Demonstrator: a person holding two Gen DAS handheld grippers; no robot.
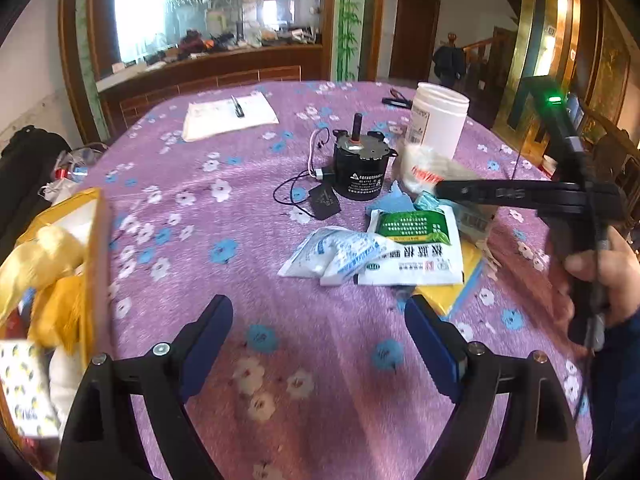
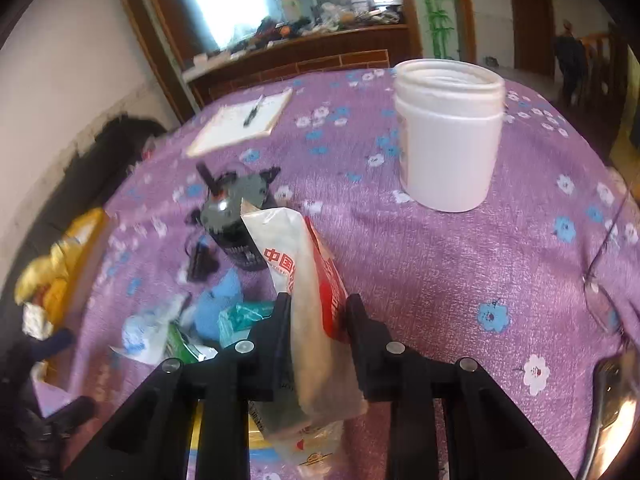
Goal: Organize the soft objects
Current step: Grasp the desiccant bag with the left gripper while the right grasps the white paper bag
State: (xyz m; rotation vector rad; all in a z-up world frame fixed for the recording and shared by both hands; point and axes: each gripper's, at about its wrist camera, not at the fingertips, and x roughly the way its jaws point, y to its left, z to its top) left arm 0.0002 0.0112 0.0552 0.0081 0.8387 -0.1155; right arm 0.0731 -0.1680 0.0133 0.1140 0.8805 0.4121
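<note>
Right gripper (image 2: pixel 318 306): clamped on pouch (image 2: pixel 304 280), jar (image 2: pixel 450 136) ahead-right; hold firm, lift clear of motor (image 2: pixel 232 220). Left gripper (image 1: pixel 320 334): wide, empty, sachets (image 1: pixel 340 252) just ahead

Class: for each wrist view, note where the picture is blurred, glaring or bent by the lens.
Left wrist view: box of yellow cloth at left edge smeared; window blown out; table edge curves. Right wrist view: motor and packets motion-blurred; white jar fairly sharp; window glare; dark corners.
</note>
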